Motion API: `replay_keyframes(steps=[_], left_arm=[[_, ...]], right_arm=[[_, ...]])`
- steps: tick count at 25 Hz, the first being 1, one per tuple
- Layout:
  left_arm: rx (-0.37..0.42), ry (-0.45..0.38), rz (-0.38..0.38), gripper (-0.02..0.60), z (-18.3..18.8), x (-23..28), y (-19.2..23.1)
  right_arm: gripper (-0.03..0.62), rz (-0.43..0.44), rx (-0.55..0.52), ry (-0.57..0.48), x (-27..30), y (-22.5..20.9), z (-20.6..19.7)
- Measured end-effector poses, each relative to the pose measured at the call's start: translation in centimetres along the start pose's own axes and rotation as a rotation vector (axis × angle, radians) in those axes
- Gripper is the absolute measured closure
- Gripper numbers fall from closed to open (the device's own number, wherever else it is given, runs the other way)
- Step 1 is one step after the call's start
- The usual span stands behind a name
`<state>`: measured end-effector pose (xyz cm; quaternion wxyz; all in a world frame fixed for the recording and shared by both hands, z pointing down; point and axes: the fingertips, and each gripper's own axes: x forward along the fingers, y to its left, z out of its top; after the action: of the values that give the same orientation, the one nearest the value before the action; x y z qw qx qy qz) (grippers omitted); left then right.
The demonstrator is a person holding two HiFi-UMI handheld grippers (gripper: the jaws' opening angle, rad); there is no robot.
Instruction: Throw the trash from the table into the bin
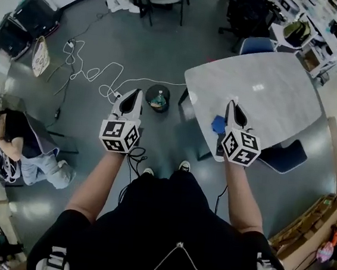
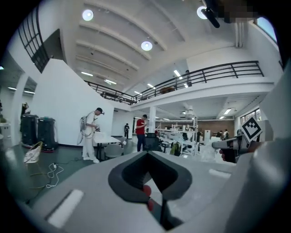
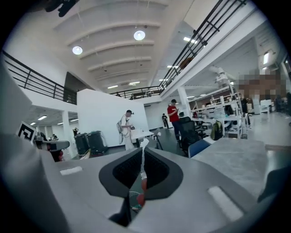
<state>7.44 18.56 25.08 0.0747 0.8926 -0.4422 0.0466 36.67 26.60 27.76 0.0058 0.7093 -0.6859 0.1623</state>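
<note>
Bin (image 1: 148,93) holds trash (image 1: 158,102); right claw (image 3: 142,151) pinches a white scrap (image 3: 143,143), left claw (image 2: 148,154) is clenched empty, and table (image 1: 268,94) beside bin looks nearly cleared.

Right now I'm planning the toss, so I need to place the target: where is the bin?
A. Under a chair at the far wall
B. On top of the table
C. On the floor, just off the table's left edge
C: in the head view the round bin stands on the floor beside the left edge of the table.
</note>
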Motion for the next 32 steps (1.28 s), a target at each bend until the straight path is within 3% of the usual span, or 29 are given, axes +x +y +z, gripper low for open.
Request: replay_keyframes(steps=[6,11,17,24,28,32], left_arm=[[-0.053,0.0,0.248,0.58,-1.0,-4.3,4.3],[-0.079,0.002,0.34,0.58,-1.2,-5.9,10.9],[-0.072,-0.02,0.305,0.58,-2.0,-3.5,19.3],[-0.085,-0.003,0.215,0.58,-2.1,2.4,30.3],[-0.096,0.056,0.171,0.58,-4.7,5.4,35.1],[-0.121,0.135,0.164,0.58,-10.1,8.7,35.9]], right_arm=[[0.568,0.233,-0.005,0.048,6.8,3.8,-0.9],[0.568,0.316,-0.009,0.104,12.0,10.2,-2.1],[0.568,0.32,-0.028,0.152,17.6,17.4,-5.7],[0.568,0.224,-0.047,0.237,26.4,23.1,-9.5],[0.568,0.194,-0.026,0.281,30.6,26.1,-11.9],[0.568,0.184,-0.021,0.365,35.0,24.9,-17.3]])
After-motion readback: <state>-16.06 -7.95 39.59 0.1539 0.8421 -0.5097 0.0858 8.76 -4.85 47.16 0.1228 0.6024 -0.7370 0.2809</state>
